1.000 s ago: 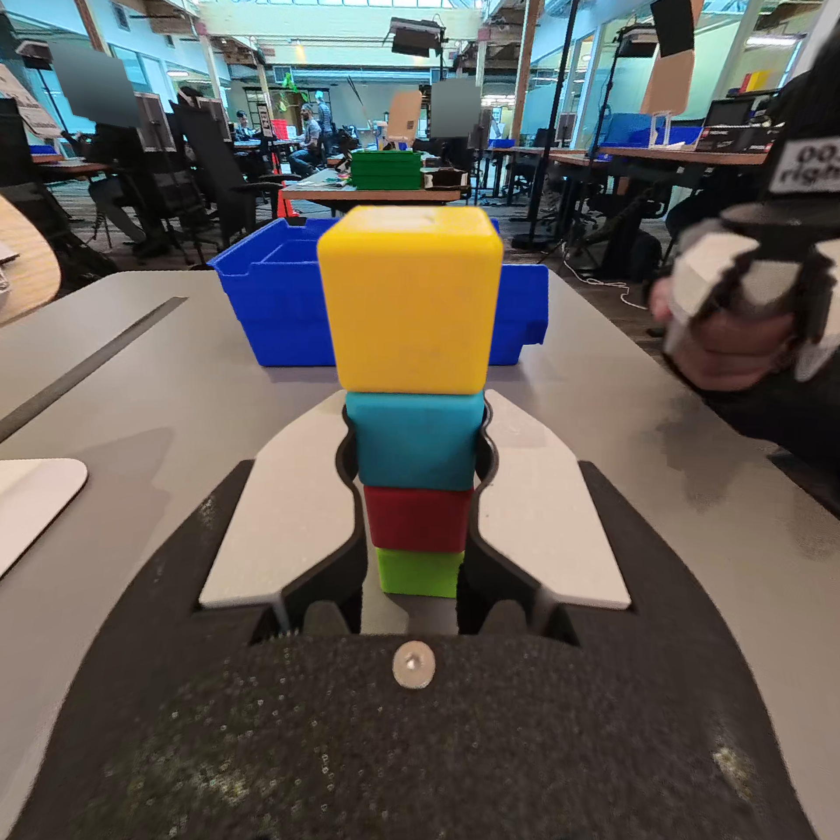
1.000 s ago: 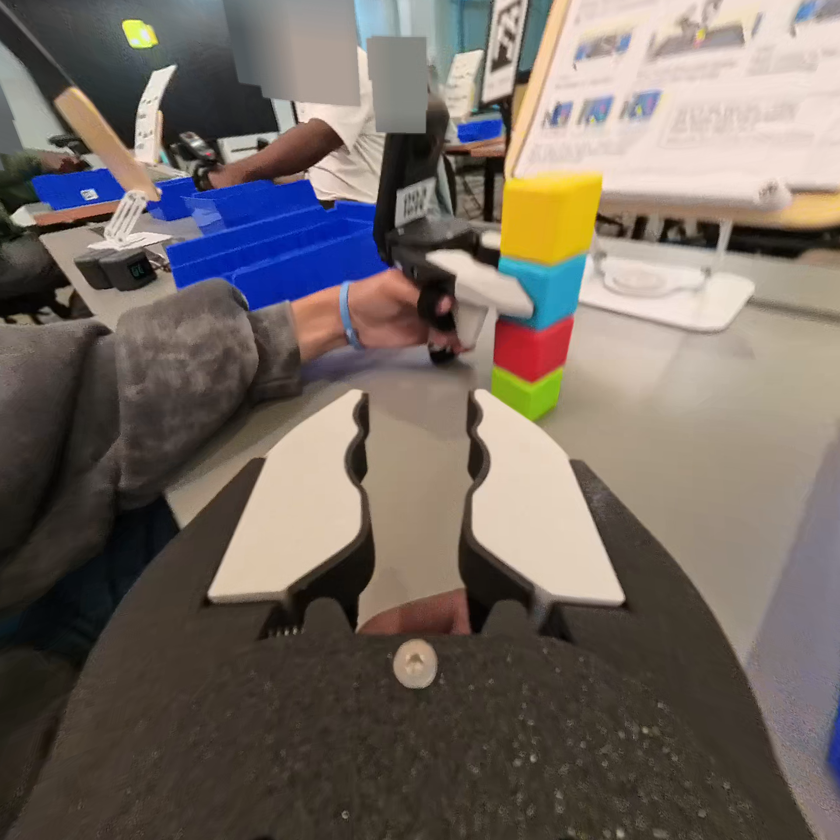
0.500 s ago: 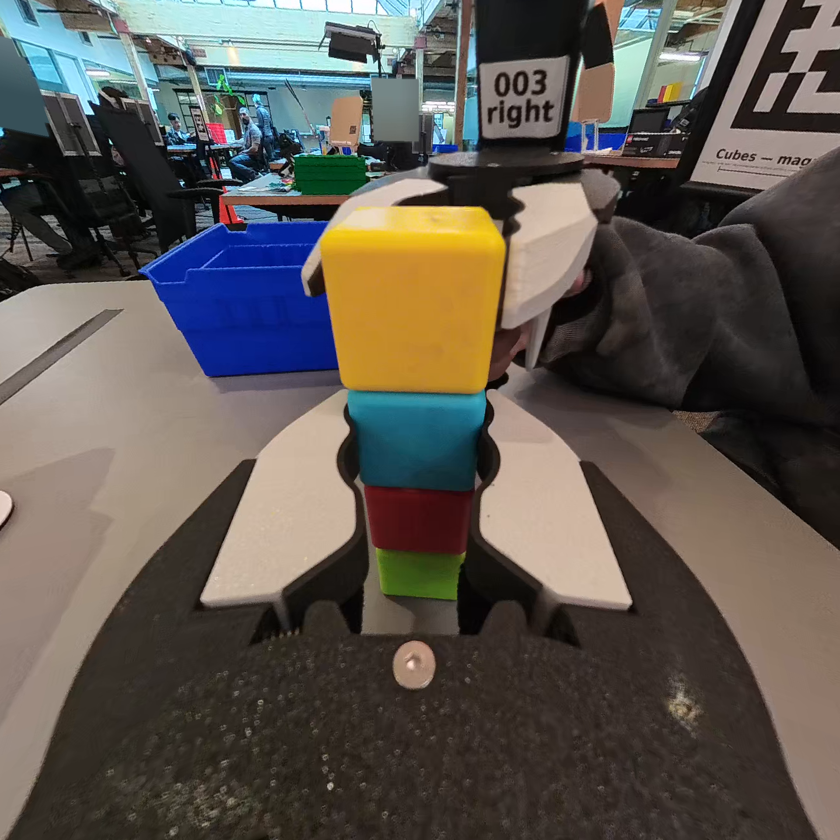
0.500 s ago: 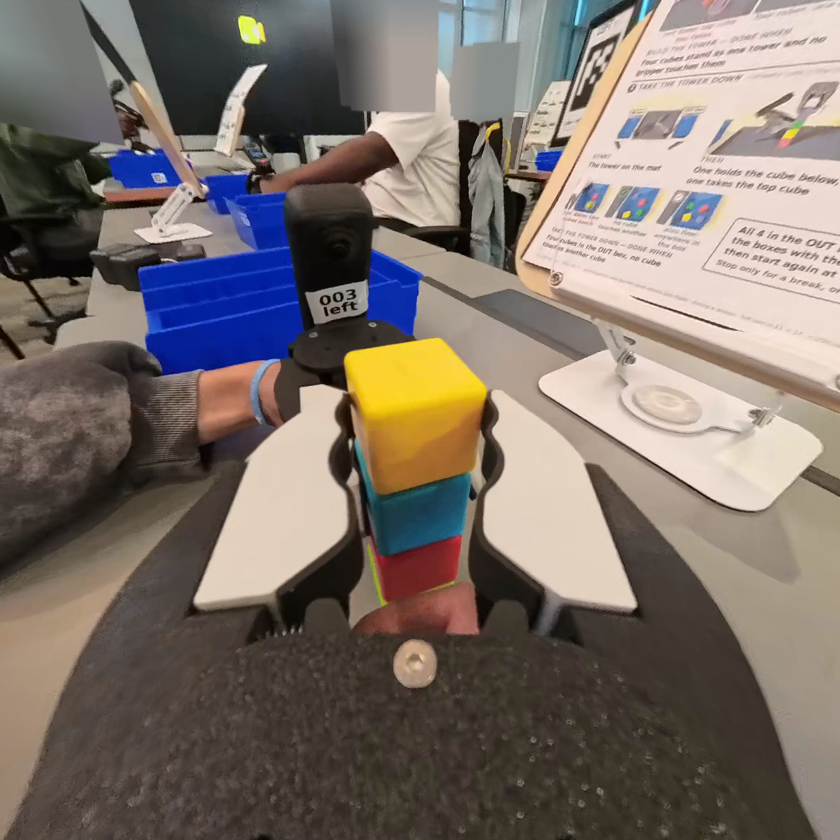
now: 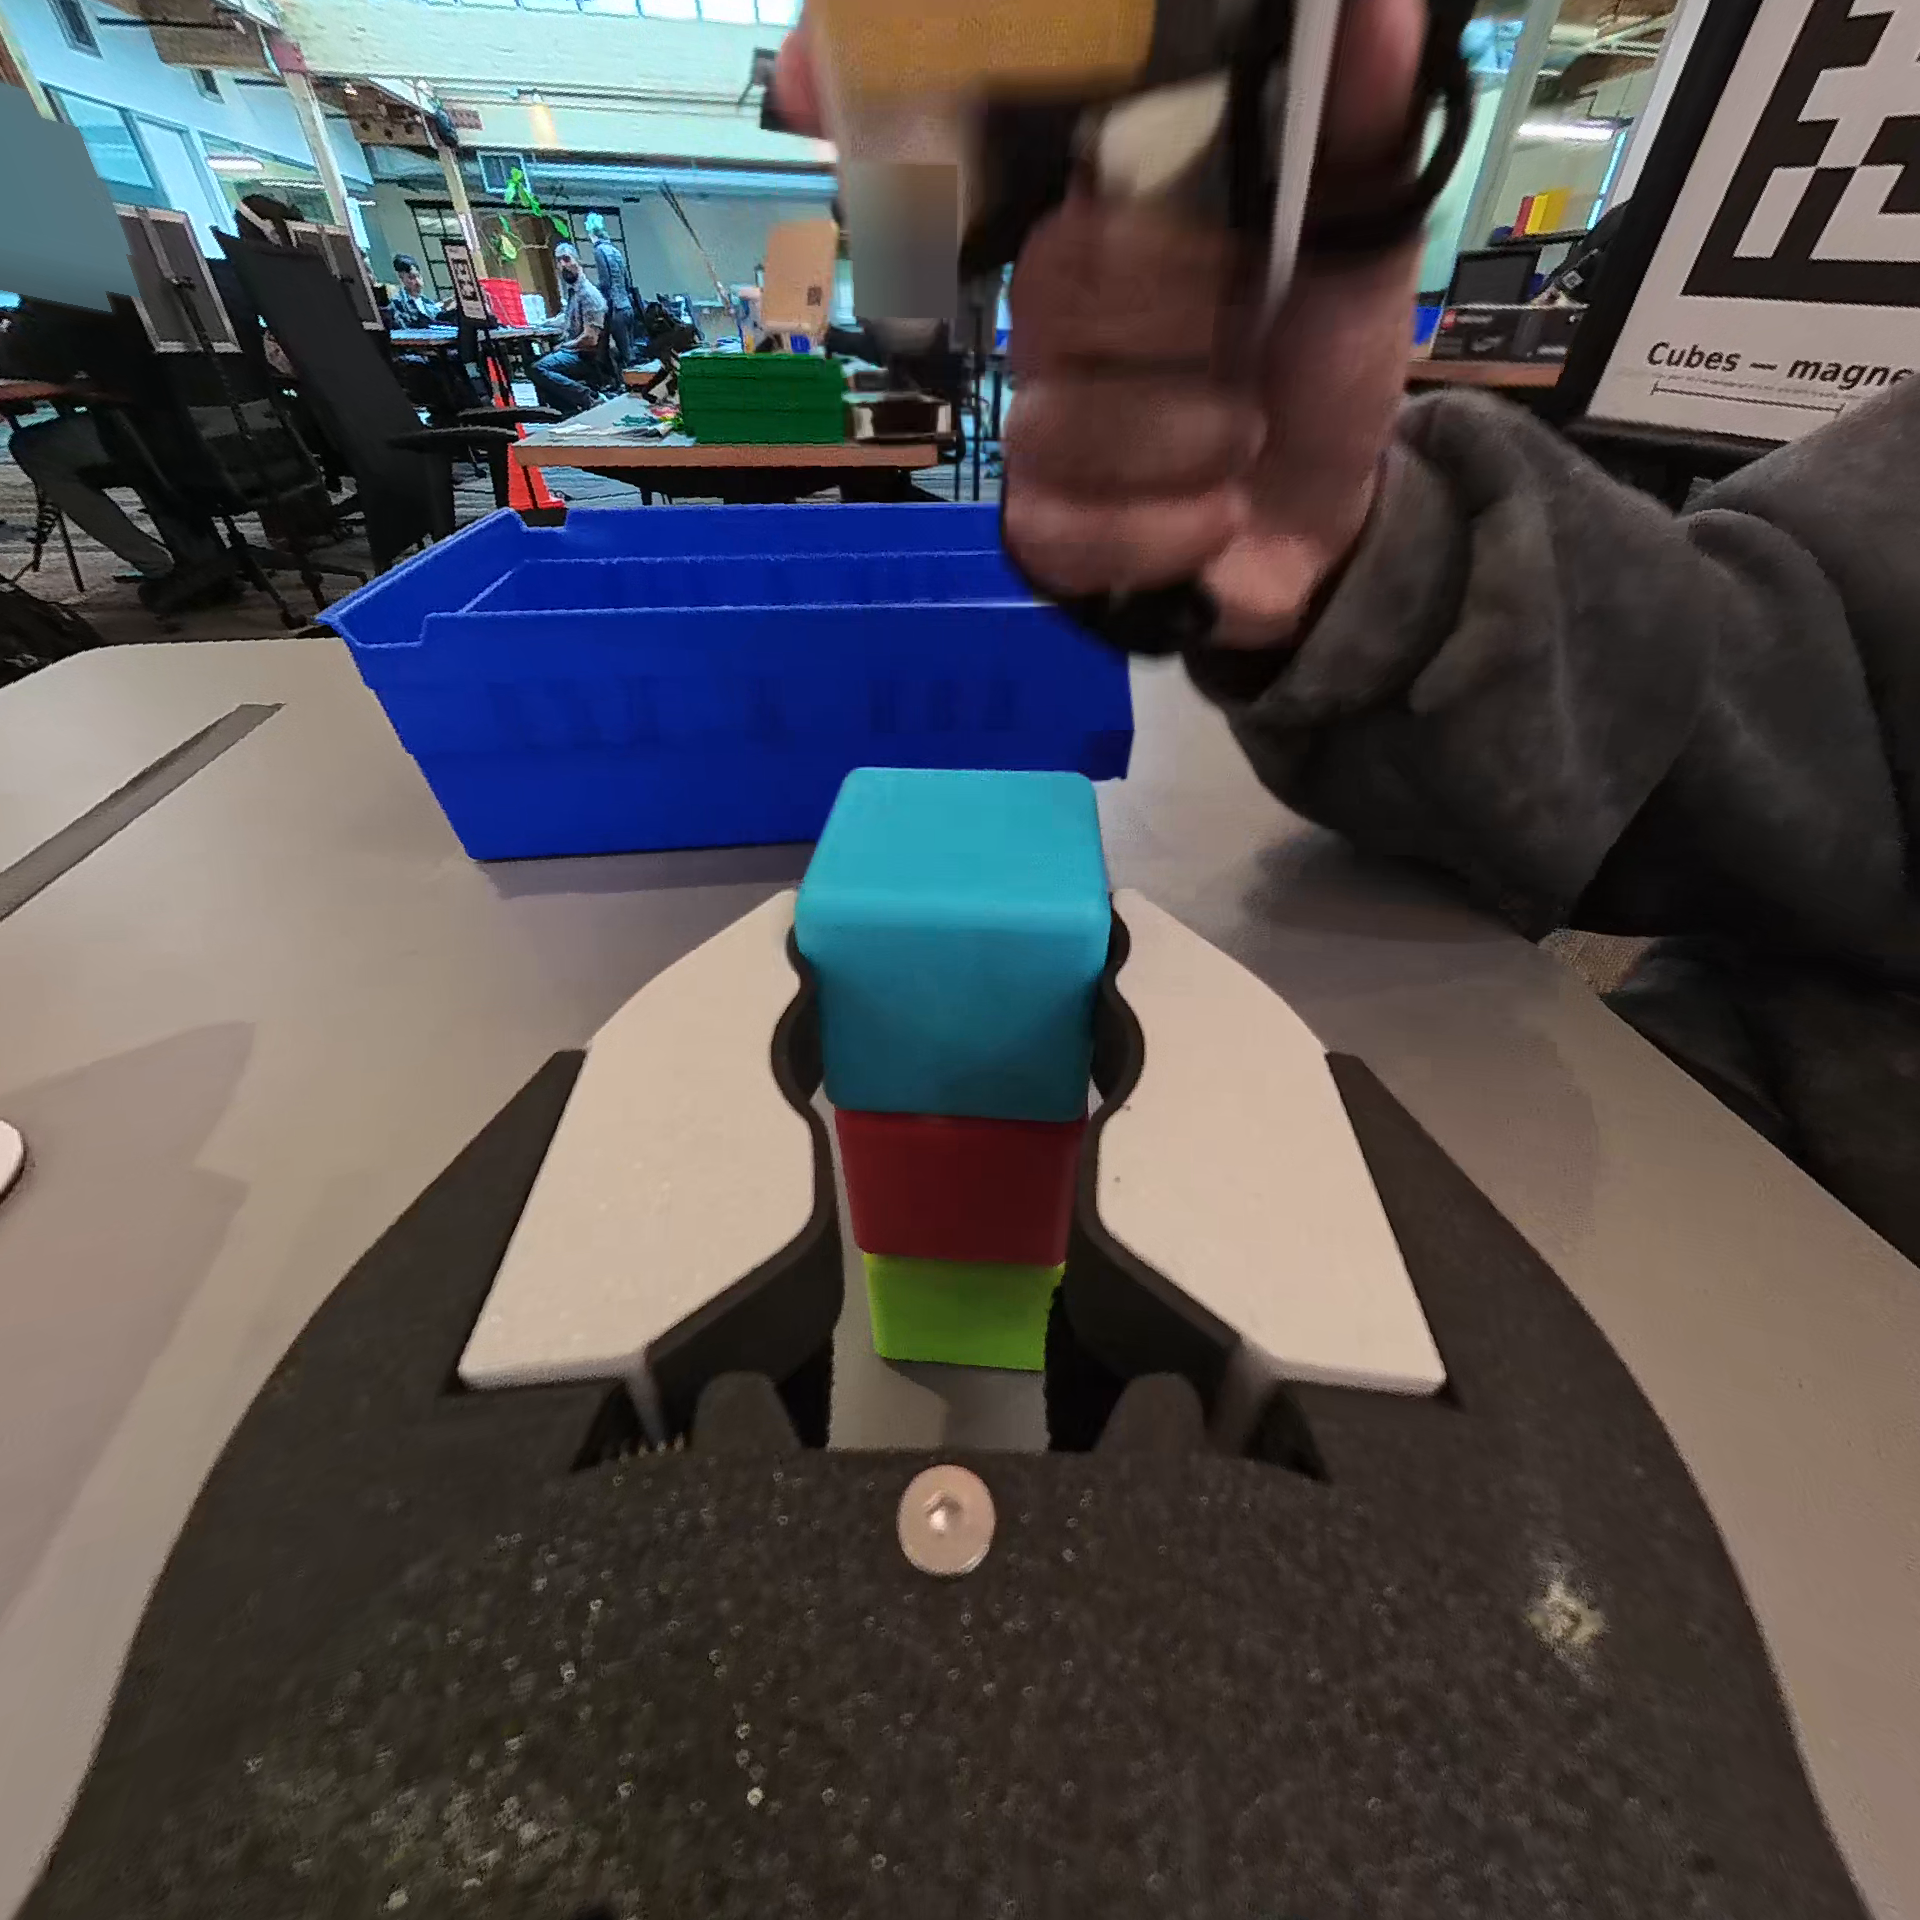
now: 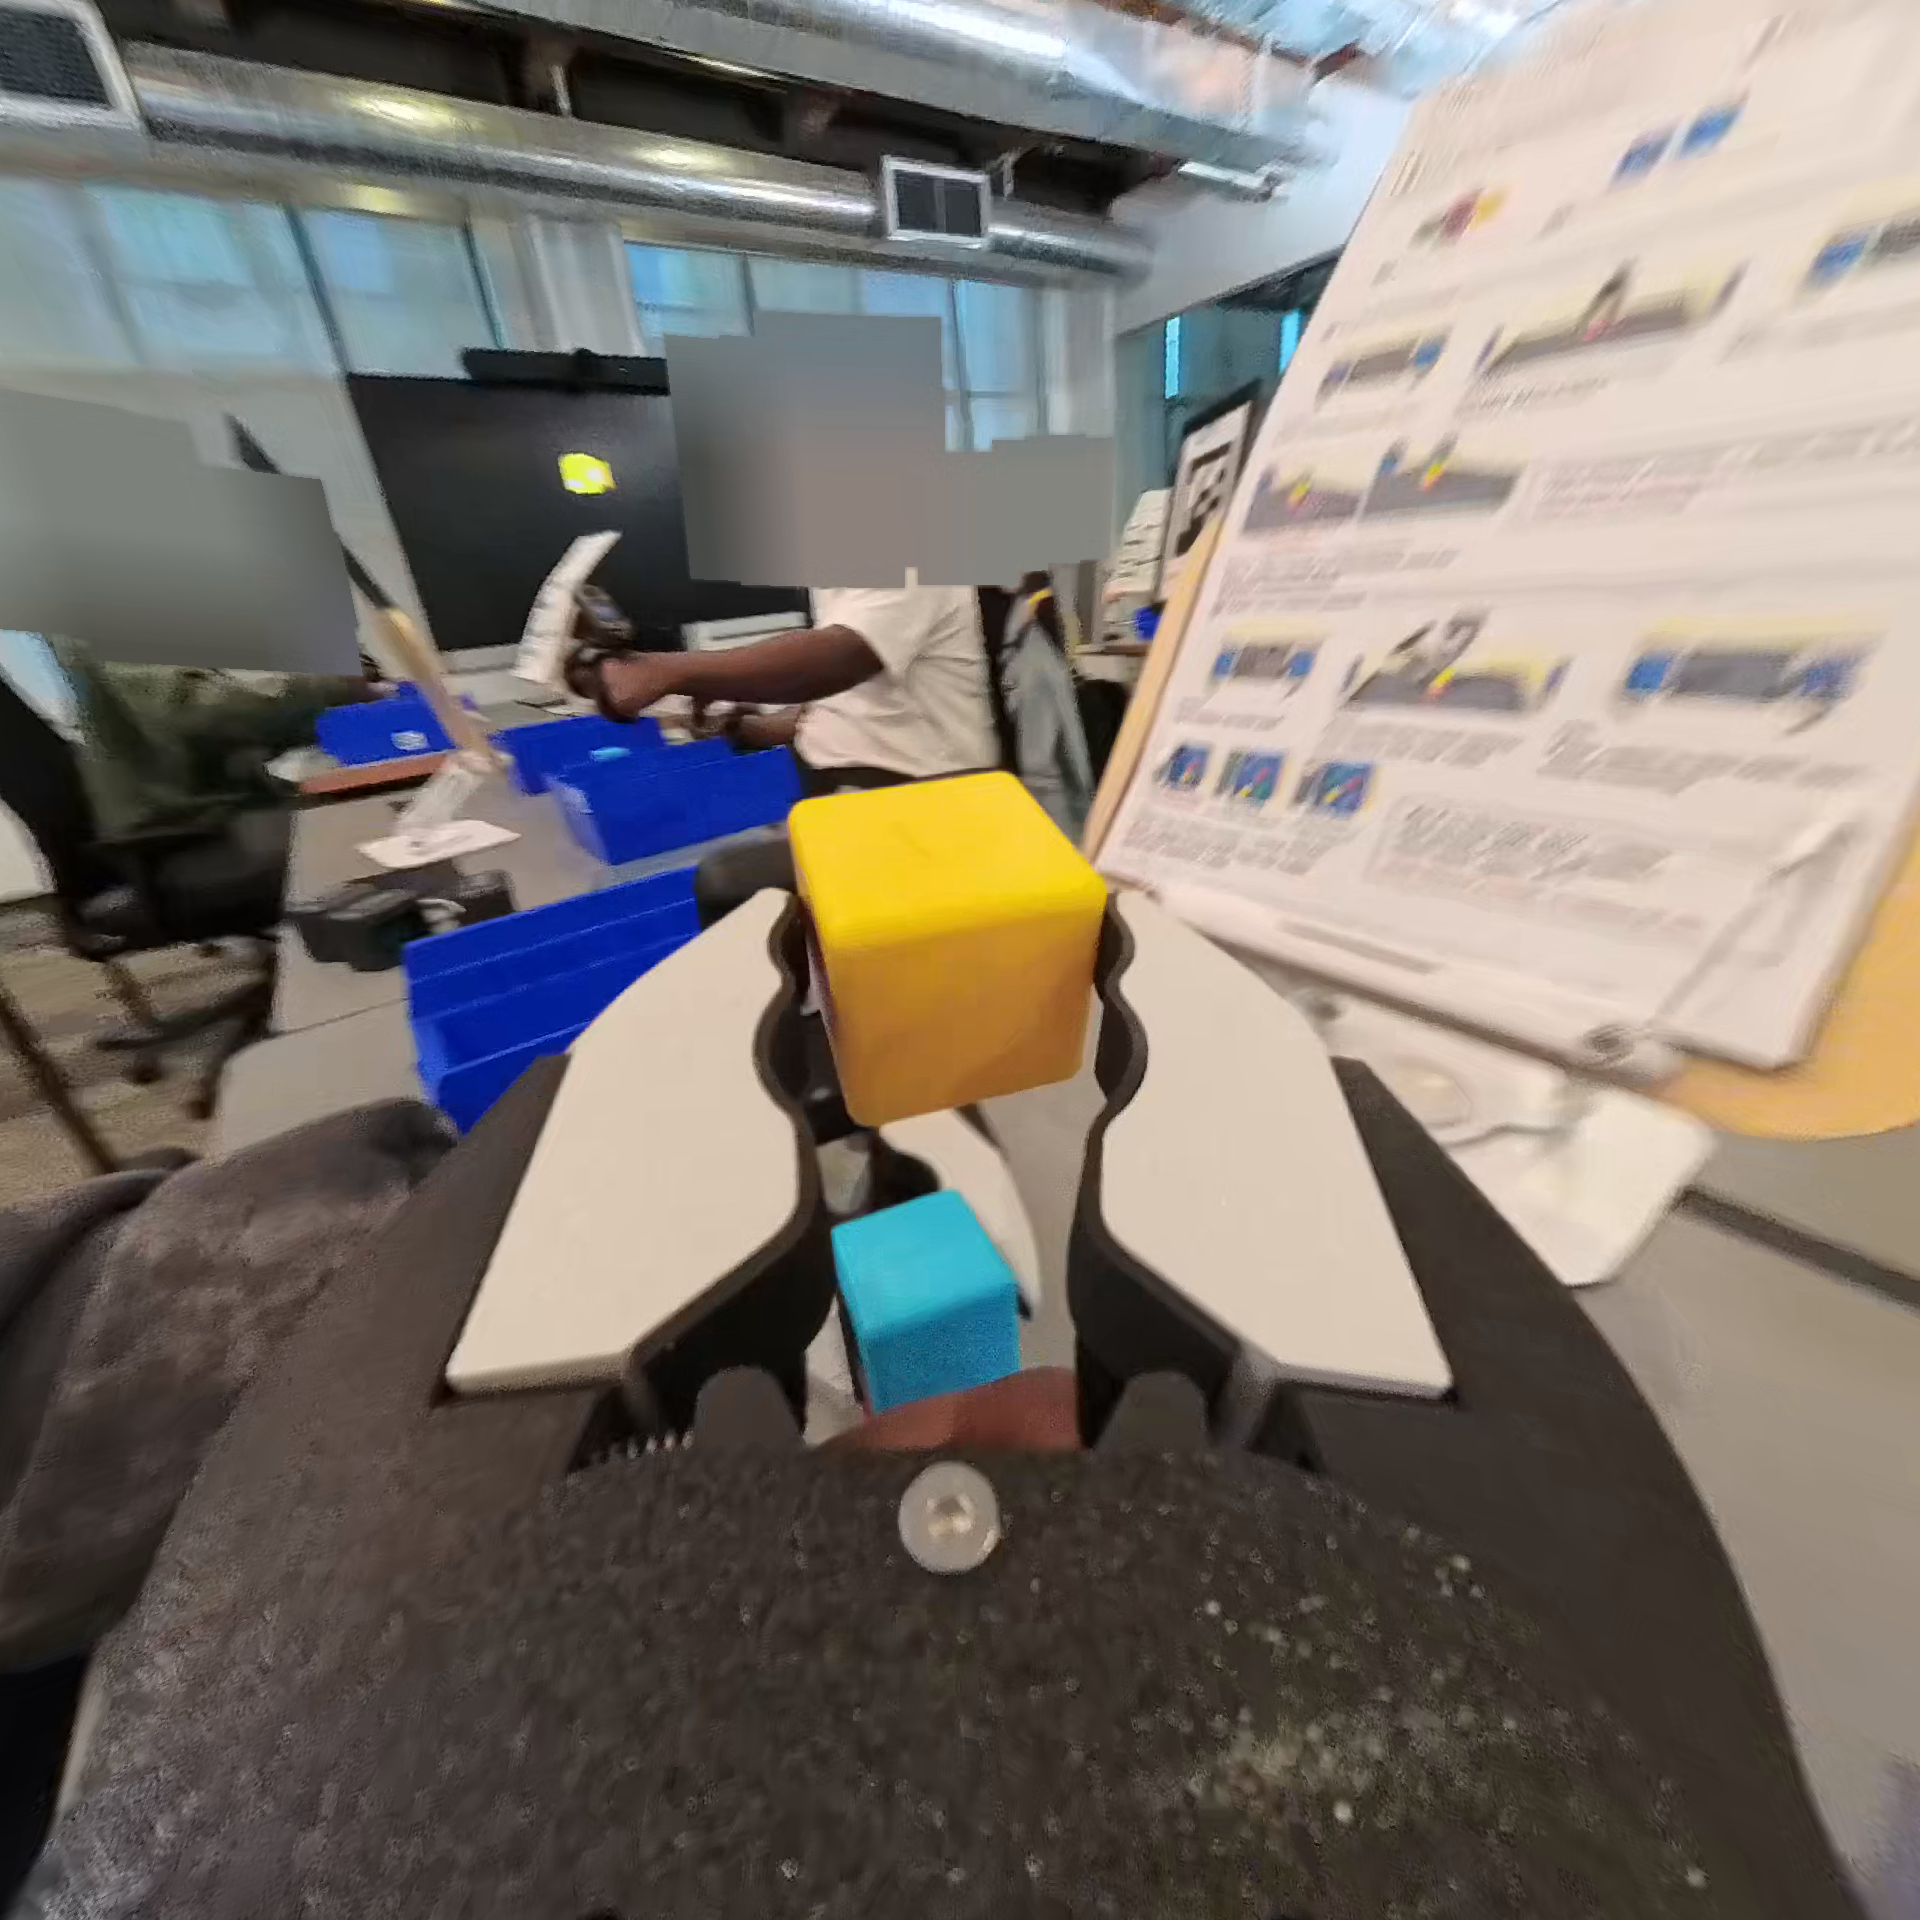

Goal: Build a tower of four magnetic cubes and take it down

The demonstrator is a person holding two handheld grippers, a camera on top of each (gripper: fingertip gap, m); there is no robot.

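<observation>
Left wrist view: the left gripper has its jaws clamped on the rounded teal plastic cube, which tops a short stack on the grey tabletop. Under it sits the dark red plastic cube, and below that the lime green plastic cube, both between the pale fingers. Beyond the stack stands a deep blue plastic bin. Up top, blurred, a hand in a grey fleece sleeve carries the right gripper, well above the stack.

Right wrist view: the right gripper has its jaws closed on the yellow plastic cube, held in the air, clear of the teal cube seen far below between the fingers. To the right leans a printed instruction board on a white stand.
</observation>
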